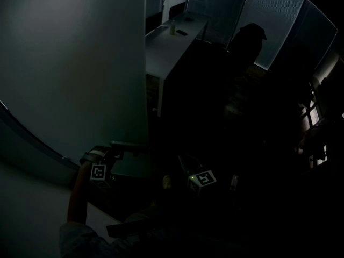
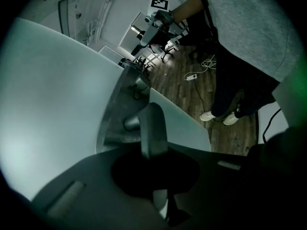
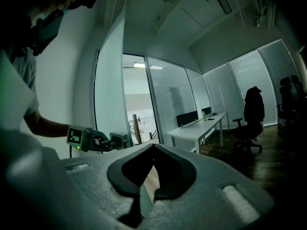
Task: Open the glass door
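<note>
Gripping the handle of the glass door with the left gripper, the 2 jaws drawn in narrow onto the grey bar and holding it just past its round stub on the plate. Looking along that gripper's own view, found with the bar's long axis running up and down through the gap, square across the jaws. In the head view, placed low beside the frosted pane's free edge, with pane to the left and a dark room with a white desk to the right. Nothing in the right gripper: jaws brought tip to tip, held near the body and well apart from the pane, aimed past the door's edge toward the blinds and a chair. Judged as partway through, with open doorway already showing beyond the edge, so probably a swing rather than a first grasp. Far nearer on the left, so best to make the next move with that 1 hand, carrying the free edge round across the pane's face, not along the bar. Worth guarding against sliding down the smooth bar if pulled off square.
</note>
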Demonstrator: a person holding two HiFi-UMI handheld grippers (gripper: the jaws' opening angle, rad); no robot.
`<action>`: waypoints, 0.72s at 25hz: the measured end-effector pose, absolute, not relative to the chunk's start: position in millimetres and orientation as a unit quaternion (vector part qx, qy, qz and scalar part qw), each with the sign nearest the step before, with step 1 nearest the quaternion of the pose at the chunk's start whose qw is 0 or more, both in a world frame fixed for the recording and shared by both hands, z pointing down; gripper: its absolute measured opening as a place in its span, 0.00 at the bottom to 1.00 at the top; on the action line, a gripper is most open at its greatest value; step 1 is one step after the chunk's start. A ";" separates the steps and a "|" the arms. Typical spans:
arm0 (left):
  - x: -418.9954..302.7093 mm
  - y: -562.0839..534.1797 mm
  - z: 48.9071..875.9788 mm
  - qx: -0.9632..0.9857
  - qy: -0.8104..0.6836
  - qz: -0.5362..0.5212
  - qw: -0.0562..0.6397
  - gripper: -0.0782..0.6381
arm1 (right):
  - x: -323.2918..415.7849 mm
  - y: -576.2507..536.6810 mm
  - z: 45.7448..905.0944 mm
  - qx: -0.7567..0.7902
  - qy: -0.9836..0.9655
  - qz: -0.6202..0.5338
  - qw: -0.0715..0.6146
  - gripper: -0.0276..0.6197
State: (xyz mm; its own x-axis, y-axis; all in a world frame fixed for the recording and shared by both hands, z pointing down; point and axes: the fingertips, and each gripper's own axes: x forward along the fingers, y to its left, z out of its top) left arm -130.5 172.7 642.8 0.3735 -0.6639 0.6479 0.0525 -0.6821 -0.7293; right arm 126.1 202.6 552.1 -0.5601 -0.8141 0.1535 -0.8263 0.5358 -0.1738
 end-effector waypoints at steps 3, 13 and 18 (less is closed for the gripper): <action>-131.6 184.9 637.3 -0.755 0.194 -0.525 0.342 0.11 | 126.6 205.7 546.1 0.467 -0.877 0.113 0.030 0.04; -136.1 216.1 647.5 -0.756 0.177 -0.526 0.347 0.12 | 125.5 210.3 554.1 0.467 -0.877 0.107 0.031 0.04; -138.3 223.3 648.6 -0.757 0.170 -0.528 0.346 0.12 | 118.5 210.9 550.1 0.463 -0.880 0.103 0.031 0.04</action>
